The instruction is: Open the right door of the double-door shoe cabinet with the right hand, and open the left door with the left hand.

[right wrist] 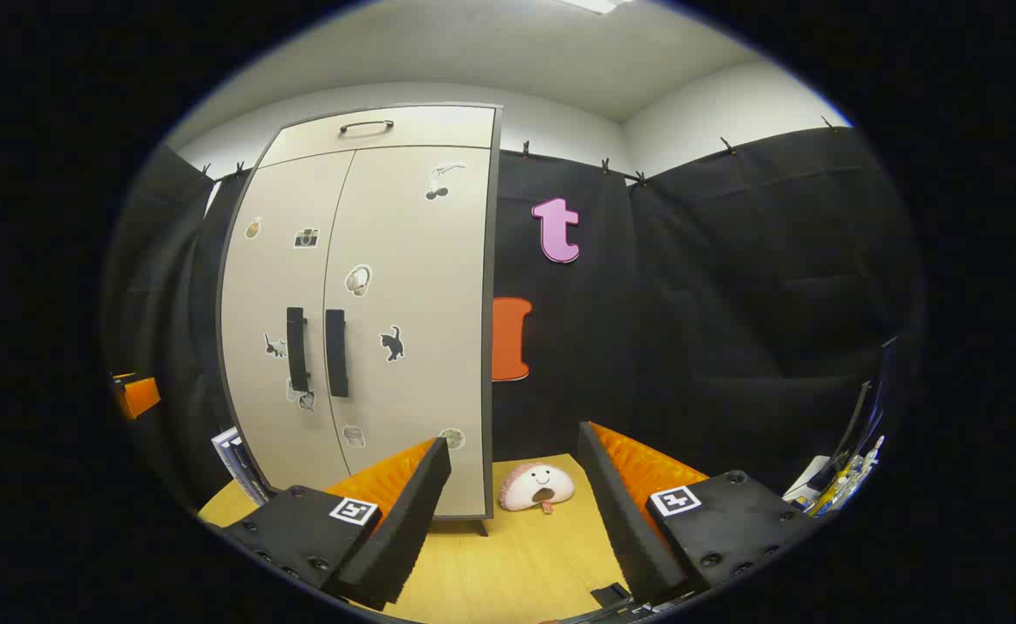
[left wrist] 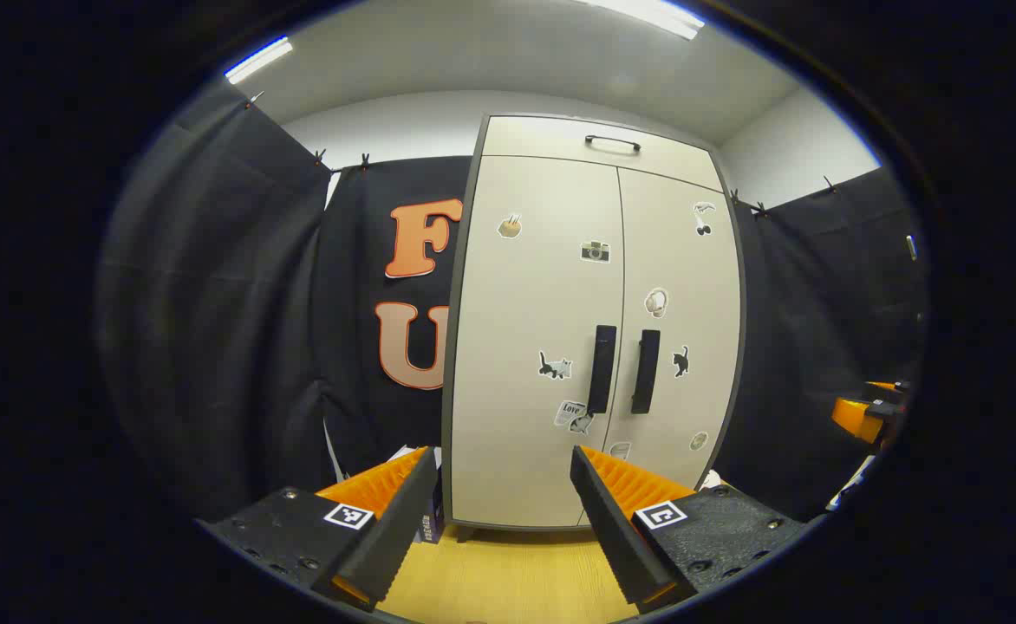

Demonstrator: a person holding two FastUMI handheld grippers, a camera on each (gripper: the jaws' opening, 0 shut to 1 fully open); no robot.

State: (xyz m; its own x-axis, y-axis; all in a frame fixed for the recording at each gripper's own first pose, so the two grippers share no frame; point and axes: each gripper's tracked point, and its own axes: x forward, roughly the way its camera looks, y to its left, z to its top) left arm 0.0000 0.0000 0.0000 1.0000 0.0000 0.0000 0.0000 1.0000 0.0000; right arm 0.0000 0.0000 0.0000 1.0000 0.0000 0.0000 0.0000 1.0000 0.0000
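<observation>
Black cloth walls enclosed the shoe cabinet [left wrist: 595,329], which stood on a wood floor [left wrist: 508,572]. Both the left door [left wrist: 534,347] and right door [left wrist: 681,338] were closed; nothing was yet done. Left gripper [left wrist: 504,529] and right gripper [right wrist: 517,520] hung well apart from the handles, fingers spread, empty.

Right gripper [right wrist: 508,494] jaws spread, well short of shoe cabinet [right wrist: 404,286]; both doors closed; plush toy [right wrist: 537,487] beside cabinet.

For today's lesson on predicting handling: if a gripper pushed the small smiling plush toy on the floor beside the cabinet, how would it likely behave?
The plush toy looks soft and rounded, so it would probably squash rather than resist. It seems light, likely sliding easily on the smooth wooden floor. Its flat underside suggests little rolling.
</observation>
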